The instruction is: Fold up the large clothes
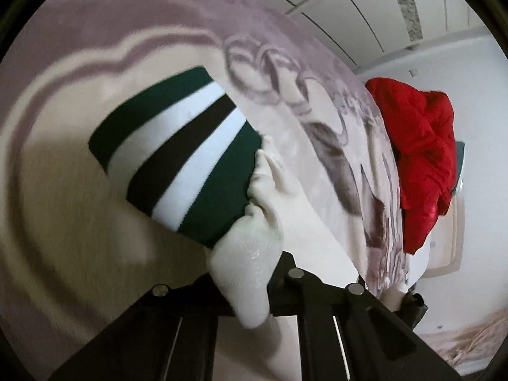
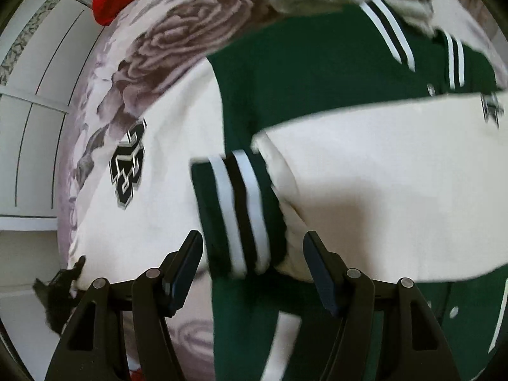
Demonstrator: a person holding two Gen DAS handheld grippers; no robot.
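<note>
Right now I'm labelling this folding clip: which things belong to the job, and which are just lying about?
Job:
varsity jacket
its striped cuff
left gripper, shut on the cream sleeve
right gripper, open

Lying about:
red garment
floral bedspread

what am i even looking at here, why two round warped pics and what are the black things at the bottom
Each picture comes from a wide-angle camera mounted on a hand-held claw, looking along its two fingers; a person holds one claw in each hand.

The left camera shows the left claw shut on the cream sleeve of a jacket, just behind its striped green cuff. A red garment lies further back on the floral bedspread.

The right camera looks down on the green and cream varsity jacket spread on the same bedspread. The right claw is open above the other striped cuff, gripping nothing.
</note>
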